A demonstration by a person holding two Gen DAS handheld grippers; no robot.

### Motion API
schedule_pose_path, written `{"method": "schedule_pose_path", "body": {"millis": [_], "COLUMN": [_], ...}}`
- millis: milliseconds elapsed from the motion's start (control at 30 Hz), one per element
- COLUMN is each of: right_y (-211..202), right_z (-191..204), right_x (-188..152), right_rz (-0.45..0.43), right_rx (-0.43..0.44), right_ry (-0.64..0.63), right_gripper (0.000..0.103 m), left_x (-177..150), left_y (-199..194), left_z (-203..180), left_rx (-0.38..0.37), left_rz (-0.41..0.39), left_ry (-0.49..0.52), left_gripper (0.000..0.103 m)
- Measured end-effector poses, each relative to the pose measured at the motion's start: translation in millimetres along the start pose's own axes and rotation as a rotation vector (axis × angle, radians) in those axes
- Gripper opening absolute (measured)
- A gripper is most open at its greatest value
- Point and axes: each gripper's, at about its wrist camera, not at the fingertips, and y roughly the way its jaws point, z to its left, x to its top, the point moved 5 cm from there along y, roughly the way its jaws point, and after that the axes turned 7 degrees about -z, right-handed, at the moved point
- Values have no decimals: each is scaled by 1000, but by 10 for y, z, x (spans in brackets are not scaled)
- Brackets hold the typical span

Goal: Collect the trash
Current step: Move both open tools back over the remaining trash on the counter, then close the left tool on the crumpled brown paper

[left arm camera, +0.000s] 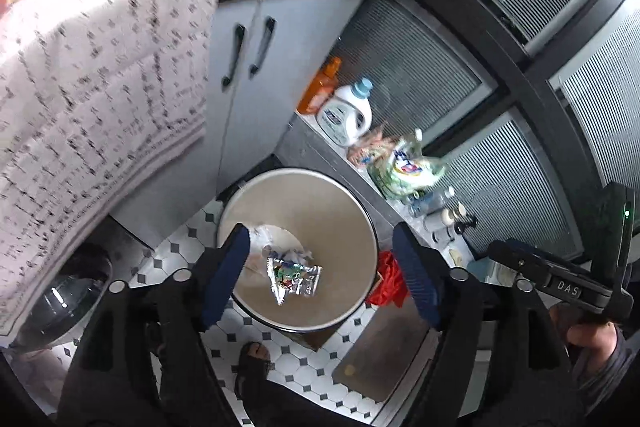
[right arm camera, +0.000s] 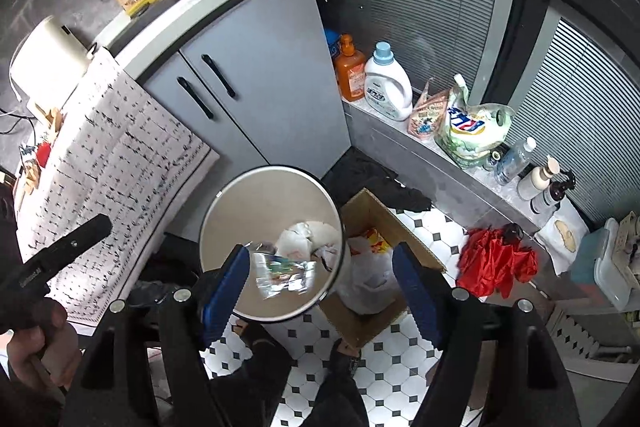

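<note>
Black-and-white tiled kitchen floor holds a round trash bin (left arm camera: pixel 298 247), a silvery wrapper (left arm camera: pixel 294 277) inside; left gripper (left arm camera: pixel 320 275) and right gripper (right arm camera: pixel 320 287) both spread, empty, above it

The bin's mouth (left arm camera: pixel 296 187) gapes unobstructed from above; the cabinet (left arm camera: pixel 280 39) crowds one side; a cardboard box (right arm camera: pixel 384 211) presses against the other.

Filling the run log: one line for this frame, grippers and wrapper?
left gripper: open, empty | right gripper: open, empty | foil snack wrapper: inside round trash bin | both grippers above bin
</note>
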Motion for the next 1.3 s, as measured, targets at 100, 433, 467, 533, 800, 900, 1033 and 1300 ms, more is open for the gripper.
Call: {"method": "schedule_pose_path", "body": {"millis": [100,433,467,533,800,900,1033,1300], "right_y": [-67,-75,-79,-90,-71,-73,-30,104], "right_z": [104,838,932,1131,1888,2130,2417,2828], "right_x": [84,466,511,583,814,879,944,988], "right_rz": [-41,-114,-123,-141,-166,-176,-179,-150], "right_rx": [8,102,111,130,205,220,223,213], "right_ry": [-11,-88,-99,-123,-183,-201,-231,-252], "right_gripper": [84,92,94,95,95,95,95,95], "left_x": [129,496,524,588,842,950,1079,1289], "left_y": [-191,-880,-934,-1066,-1426,-1525,-1603,-1596], "left_z": [104,715,775,936,1578,1834,2195,2860], "left_rx": [35,169,182,212,289,321,364,421], "left_rz": [-46,-216,-229,-257,-334,-358,-376,-365], "left_ry": [-13,-82,-88,-110,-189,-212,-251,-315], "left_gripper": [84,94,94,94,94,94,93,79]}}
